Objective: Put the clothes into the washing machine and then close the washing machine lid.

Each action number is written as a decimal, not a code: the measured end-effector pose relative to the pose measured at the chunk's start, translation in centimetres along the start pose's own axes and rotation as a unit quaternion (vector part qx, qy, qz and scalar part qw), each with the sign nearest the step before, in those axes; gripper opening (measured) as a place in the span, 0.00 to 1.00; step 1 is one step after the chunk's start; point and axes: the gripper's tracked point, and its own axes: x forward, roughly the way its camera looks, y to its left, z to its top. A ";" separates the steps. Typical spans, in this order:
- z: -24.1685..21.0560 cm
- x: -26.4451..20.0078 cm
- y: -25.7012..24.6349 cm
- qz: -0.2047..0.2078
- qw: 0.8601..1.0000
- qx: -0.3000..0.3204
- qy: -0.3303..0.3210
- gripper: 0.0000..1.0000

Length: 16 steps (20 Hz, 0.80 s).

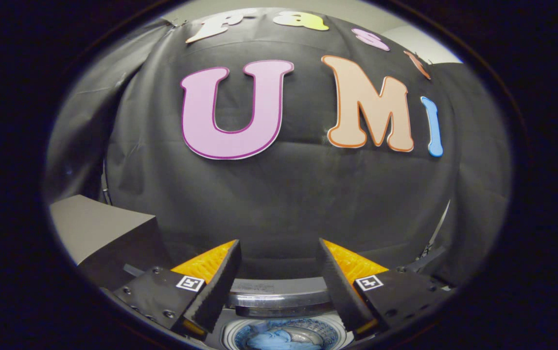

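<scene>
With my gripper (279, 272) spread wide and holding nothing above the washer (279, 296), I judge the loading done: blue clothes (279, 339) lie in the drum below the fingers. Beyond them, the lid (276, 287) looks raised at the washer's back edge; closing it remains.

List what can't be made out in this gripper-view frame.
- Washing machine body and controls: cut off below the gripper, whose open fingers hold nothing.
- Lid: a curved grey band lies just beyond the drum; whether it is the raised lid or the rear rim cannot be told.
- Blue clothes: seen in the drum between the fingers; how many, or whether fully inside, is hidden by the fingers and the cut-off.
- Grey box: far side runs out of sight.
</scene>
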 end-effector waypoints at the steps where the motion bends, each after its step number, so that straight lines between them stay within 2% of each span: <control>1: -0.1 -0.2 0.0 0.000 1.000 -0.001 0.000 0.97; 10: -0.8 -1.1 0.0 -0.002 1.000 -0.001 0.008 0.97; 16: -2.9 -2.9 -0.2 0.001 0.999 -0.004 0.048 0.97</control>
